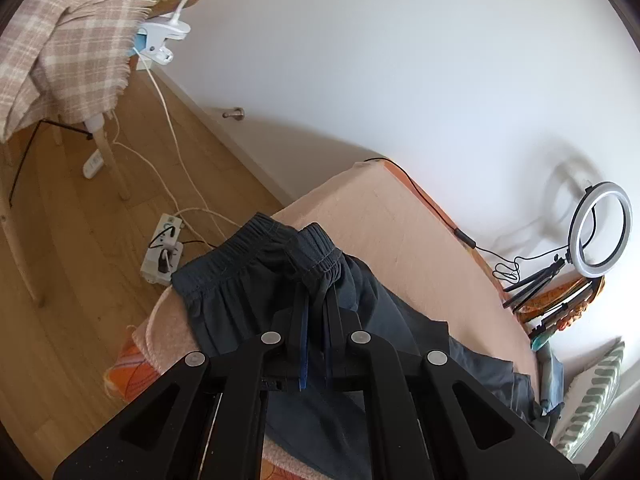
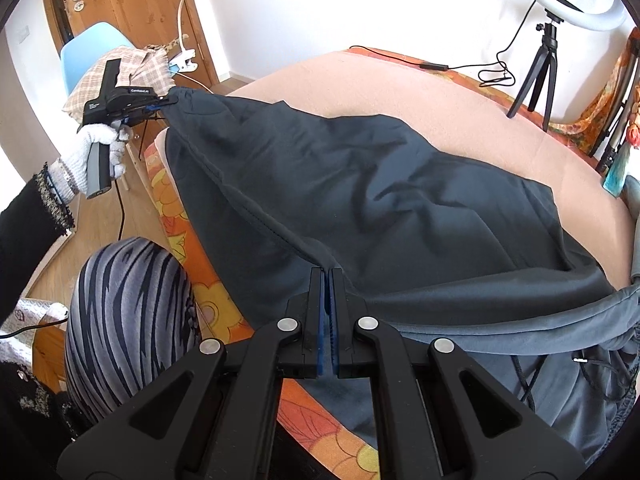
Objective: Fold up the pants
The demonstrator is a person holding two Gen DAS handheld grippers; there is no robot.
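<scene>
Dark grey pants [image 2: 360,184] lie spread over a peach-covered bed [image 2: 460,120]. My left gripper [image 1: 316,292] is shut on the pants' elastic waistband [image 1: 280,248] and lifts it off the bed's corner; it also shows in the right wrist view [image 2: 170,101], held by a gloved hand. My right gripper [image 2: 326,274] is shut on a seam edge of the pants near the bed's front edge. The cloth hangs taut between the two grippers.
A ring light on a tripod [image 2: 536,72] stands on the bed's far side, with its cable [image 1: 432,200]. A grey hoodie [image 2: 560,360] lies at the right. A chair with a plaid blanket [image 1: 68,48], power strips [image 1: 162,256] and wood floor are to the left. A striped knee [image 2: 128,320] is nearby.
</scene>
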